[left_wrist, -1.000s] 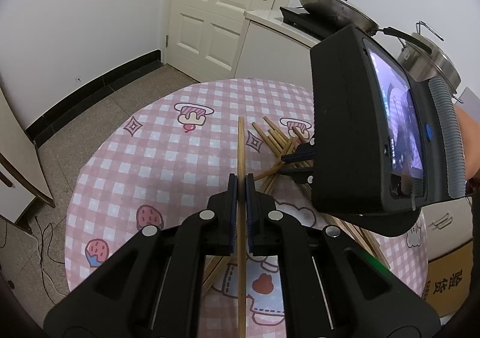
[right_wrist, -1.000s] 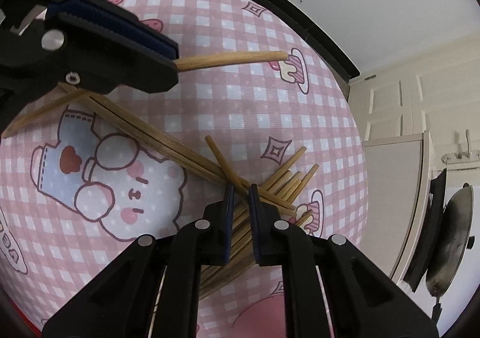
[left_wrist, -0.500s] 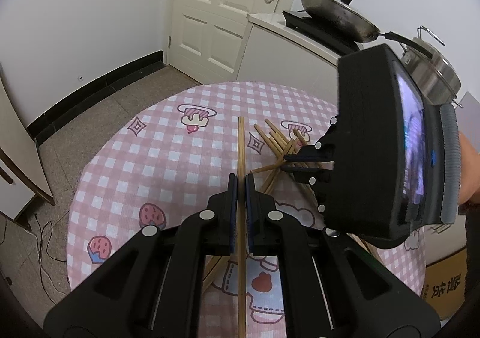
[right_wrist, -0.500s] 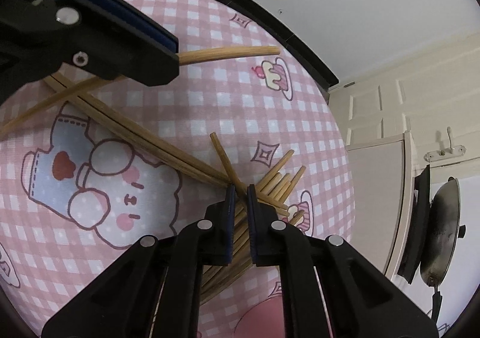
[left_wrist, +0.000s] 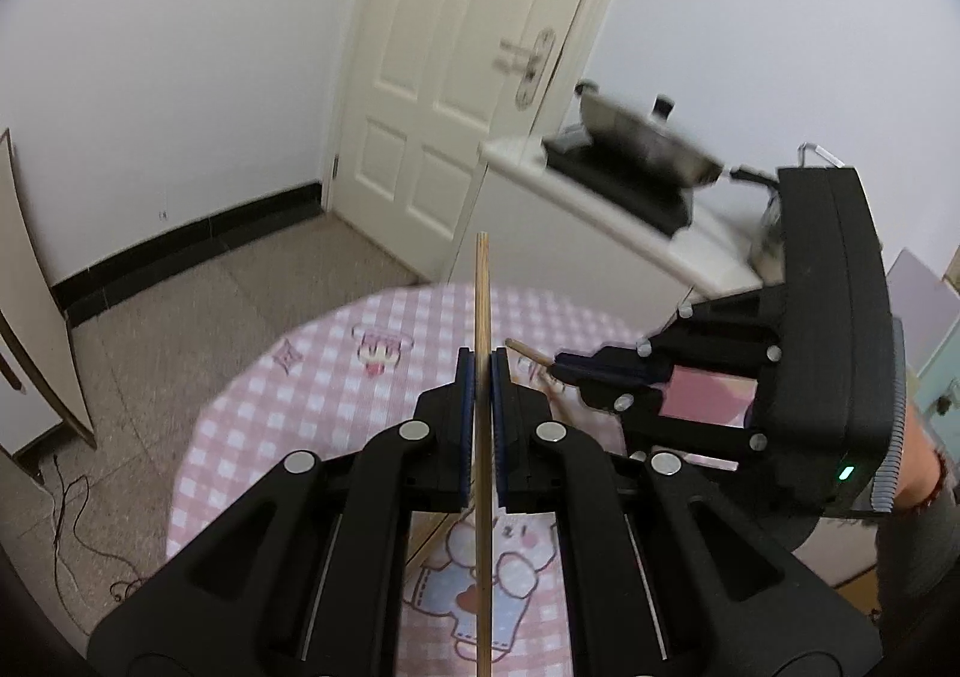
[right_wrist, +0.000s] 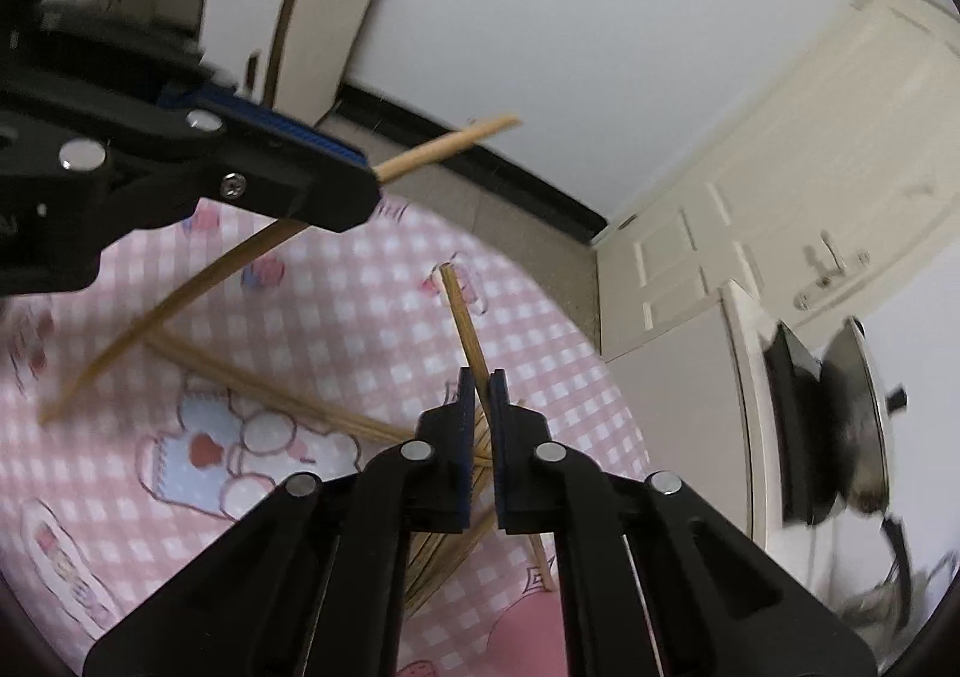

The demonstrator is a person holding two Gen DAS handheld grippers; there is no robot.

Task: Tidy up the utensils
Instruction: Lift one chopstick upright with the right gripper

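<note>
Two wooden chopsticks (left_wrist: pixel 483 317) (right_wrist: pixel 465 326) raised, others (right_wrist: pixel 312 407) scattered on table.

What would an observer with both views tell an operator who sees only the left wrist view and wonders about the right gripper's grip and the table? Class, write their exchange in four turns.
Operator: From my side I see only a tip poking out. Is the right gripper clamped on it?
Observer: Yes. The right gripper is shut on one chopstick, which crosses the jaws at a slant.
Operator: Do any chopsticks lie on the table?
Observer: Yes. Several loose chopsticks lie crossed on the checked cloth below that gripper.
</note>
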